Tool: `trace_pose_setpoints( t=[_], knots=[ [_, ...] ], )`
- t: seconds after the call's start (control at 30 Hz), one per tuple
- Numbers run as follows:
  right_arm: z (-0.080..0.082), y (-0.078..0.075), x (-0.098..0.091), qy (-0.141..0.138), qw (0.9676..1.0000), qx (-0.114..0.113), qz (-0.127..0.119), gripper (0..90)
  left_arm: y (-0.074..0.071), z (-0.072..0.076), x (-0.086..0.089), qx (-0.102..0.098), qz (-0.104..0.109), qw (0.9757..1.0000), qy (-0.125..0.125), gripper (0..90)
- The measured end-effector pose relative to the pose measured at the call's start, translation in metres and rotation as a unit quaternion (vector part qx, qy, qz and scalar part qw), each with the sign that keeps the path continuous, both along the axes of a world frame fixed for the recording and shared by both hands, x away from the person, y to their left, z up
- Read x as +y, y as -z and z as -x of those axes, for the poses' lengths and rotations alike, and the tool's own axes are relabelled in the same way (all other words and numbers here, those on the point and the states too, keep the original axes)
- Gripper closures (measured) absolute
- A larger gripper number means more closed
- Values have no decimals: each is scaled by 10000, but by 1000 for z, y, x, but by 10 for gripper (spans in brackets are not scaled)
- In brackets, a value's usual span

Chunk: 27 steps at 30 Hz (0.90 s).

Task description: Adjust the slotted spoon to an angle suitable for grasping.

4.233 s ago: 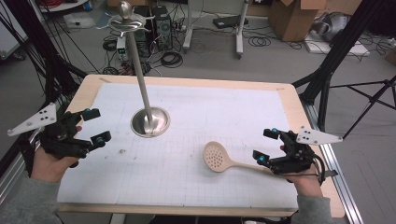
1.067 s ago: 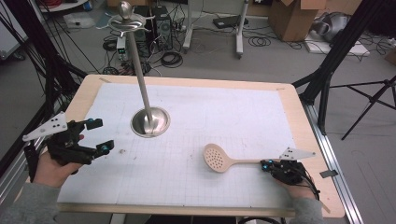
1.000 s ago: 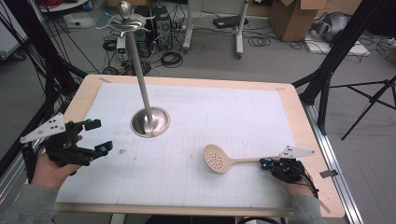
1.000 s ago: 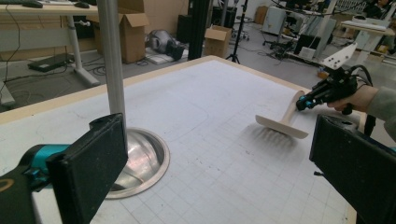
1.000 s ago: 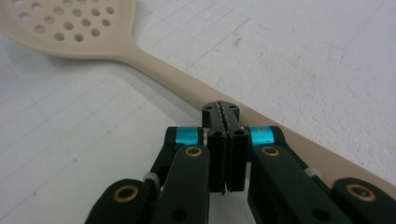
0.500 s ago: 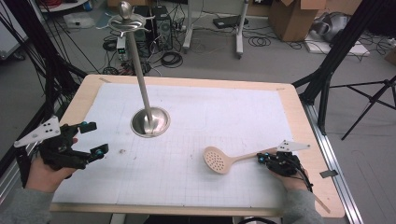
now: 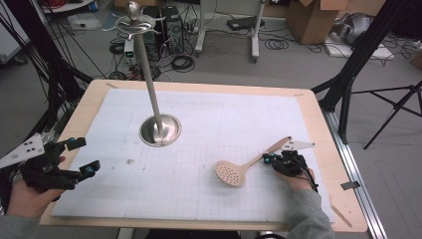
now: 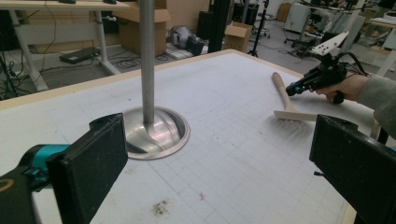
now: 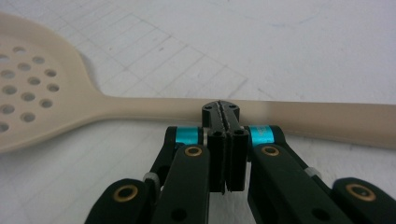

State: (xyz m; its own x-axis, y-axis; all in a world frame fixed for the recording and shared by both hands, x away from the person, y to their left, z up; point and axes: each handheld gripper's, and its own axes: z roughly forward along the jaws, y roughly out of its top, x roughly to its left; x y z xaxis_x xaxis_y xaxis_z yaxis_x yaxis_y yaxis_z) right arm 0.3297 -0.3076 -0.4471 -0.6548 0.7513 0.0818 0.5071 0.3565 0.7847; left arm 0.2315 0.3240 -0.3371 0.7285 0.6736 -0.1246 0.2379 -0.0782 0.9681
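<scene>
- The table (image 7: 318,119) is carrying a white gridded mat (image 7: 209,164) that is covering most of its wooden top.
- A slotted spoon (image 7: 239,170) in a pale beige colour is lying on the mat at the near right, its perforated head (image 9: 28,88) pointing toward the middle of the table and its handle (image 9: 327,116) running back toward the right edge.
- The right gripper (image 7: 268,159) is sitting low at the spoon's handle, held by the person's right hand (image 7: 298,177), with a grey sleeve (image 7: 304,214) coming in from the bottom.
- In the right gripper view the jaws are pressed together with no gap showing between them, and their tip is lying right at the near side of the handle. Whether any of the handle is caught between them cannot be told; the handle is passing behind the tip, not through it.
- The left gripper (image 7: 82,157) is hovering at the near left edge of the table, held by the left hand (image 7: 25,194), well apart from the spoon.
- Its jaws are standing spread wide, with nothing between them; the left gripper view is looking across the mat between the two black pads (image 8: 93,163).
- A metal stand (image 7: 159,130), a round base with a tall thin pole (image 8: 147,56), is standing upright on the mat left of centre, apart from both grippers.
- Small dark specks (image 8: 161,207) are showing on the mat near the left gripper.
</scene>
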Motion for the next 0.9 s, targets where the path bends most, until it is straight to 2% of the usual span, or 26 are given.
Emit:
trace_pose_setpoints(
  t=[0.43,0.9],
  knots=[
    [-16,0,19,-139,9999,-12,-40,900,2,13,13,29,-24,9998,-184,47],
    [-30,1,45,-486,9988,-29,-32,900,6,24,23,78,-115,9994,-329,47]
  ],
)
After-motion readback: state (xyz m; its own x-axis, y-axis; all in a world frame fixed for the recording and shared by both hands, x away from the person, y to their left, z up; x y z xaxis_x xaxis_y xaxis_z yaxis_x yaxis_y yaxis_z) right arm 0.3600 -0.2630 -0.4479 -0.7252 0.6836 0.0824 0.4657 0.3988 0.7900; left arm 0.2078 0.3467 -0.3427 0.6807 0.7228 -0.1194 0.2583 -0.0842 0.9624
